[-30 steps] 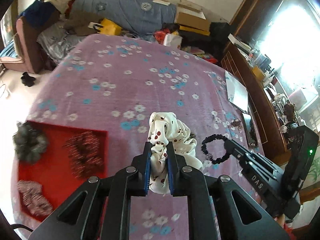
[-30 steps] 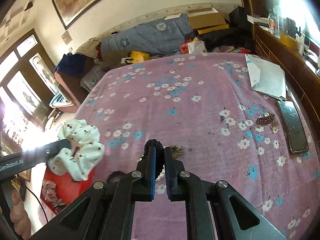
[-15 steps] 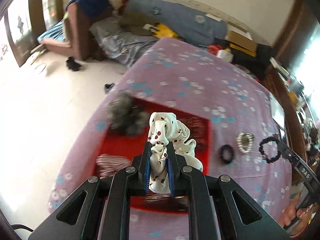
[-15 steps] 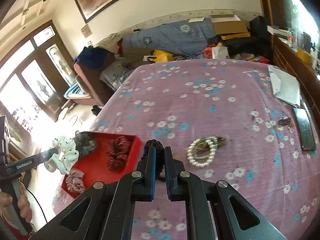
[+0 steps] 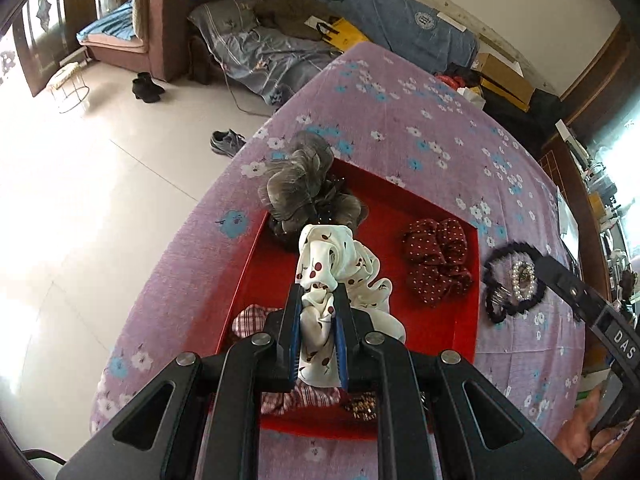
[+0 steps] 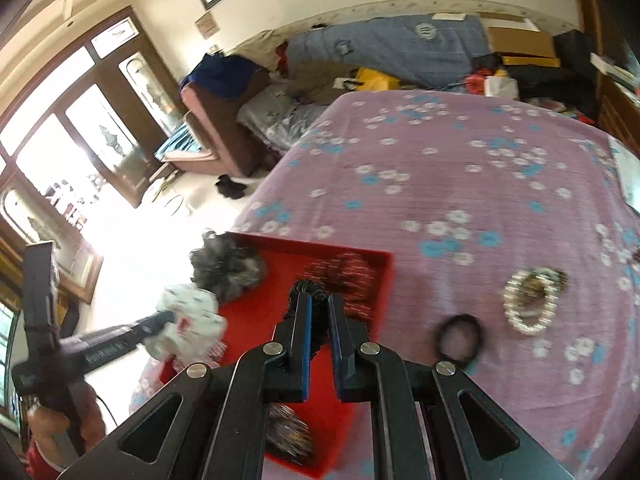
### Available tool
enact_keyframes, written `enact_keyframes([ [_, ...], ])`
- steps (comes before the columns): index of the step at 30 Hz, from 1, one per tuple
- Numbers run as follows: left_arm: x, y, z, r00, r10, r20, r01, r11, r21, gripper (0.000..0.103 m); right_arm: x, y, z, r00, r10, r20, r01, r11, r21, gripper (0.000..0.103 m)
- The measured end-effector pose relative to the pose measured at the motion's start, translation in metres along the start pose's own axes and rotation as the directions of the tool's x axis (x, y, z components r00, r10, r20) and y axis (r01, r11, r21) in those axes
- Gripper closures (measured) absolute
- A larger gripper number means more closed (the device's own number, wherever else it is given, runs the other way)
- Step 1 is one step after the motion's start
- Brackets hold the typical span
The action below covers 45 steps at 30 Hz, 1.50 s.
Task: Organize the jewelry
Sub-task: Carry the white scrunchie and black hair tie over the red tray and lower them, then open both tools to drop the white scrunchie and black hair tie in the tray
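White cherry-print scrunchie (image 5: 340,264) is clamped in the left tongs (image 5: 318,334), hung over the red tray (image 5: 468,320), apparently for deposit among those already sorted: grey scrunchie (image 5: 308,192), maroon dotted scrunchie (image 5: 436,264), plaid one (image 5: 250,320). Black beaded band (image 6: 316,312) is pinched in the right tongs (image 6: 319,334), held above the same tray. Pearl bracelet (image 6: 530,300) and black ring (image 6: 460,338) are left on the floral bedspread (image 6: 460,168), unsorted.

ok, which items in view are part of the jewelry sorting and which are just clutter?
Job items:
- white cherry-print scrunchie, in the left gripper
- black hair tie, in the right gripper
- red tray
- grey scrunchie
- maroon dotted scrunchie
- pearl bracelet

Clutter:
- shoe
- blue bedding
- cardboard box
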<state>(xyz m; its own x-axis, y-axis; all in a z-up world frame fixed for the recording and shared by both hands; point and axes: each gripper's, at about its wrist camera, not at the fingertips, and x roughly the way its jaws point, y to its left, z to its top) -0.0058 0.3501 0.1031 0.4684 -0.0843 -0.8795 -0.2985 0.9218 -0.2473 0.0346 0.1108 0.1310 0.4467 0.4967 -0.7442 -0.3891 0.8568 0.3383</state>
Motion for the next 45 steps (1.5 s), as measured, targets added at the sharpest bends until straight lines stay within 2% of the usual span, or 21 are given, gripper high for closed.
enact_keyframes([
  [10,0.034,0.018,0.02,1.0,0.001,-0.024,-0.001,1.0,0.012,0.09,0.085,0.036,0.029,0.995,0.035,-0.089,-0.035,0.999,0.007,0.093],
  [20,0.052,0.028,0.019,0.998,0.039,-0.055,-0.038,0.999,0.028,0.089,0.14,0.029,0.033,0.986,-0.03,-0.166,0.03,1.0,-0.002,0.093],
  [33,0.041,0.011,0.014,0.997,0.079,-0.023,-0.076,0.992,0.102,0.089,0.155,0.023,0.028,0.979,-0.057,-0.195,0.054,0.998,-0.017,0.093],
  [45,0.043,0.006,0.01,0.996,0.077,-0.04,-0.073,0.992,0.103,0.089,0.154,0.021,0.026,0.978,-0.063,-0.199,0.063,0.998,-0.009,0.093],
])
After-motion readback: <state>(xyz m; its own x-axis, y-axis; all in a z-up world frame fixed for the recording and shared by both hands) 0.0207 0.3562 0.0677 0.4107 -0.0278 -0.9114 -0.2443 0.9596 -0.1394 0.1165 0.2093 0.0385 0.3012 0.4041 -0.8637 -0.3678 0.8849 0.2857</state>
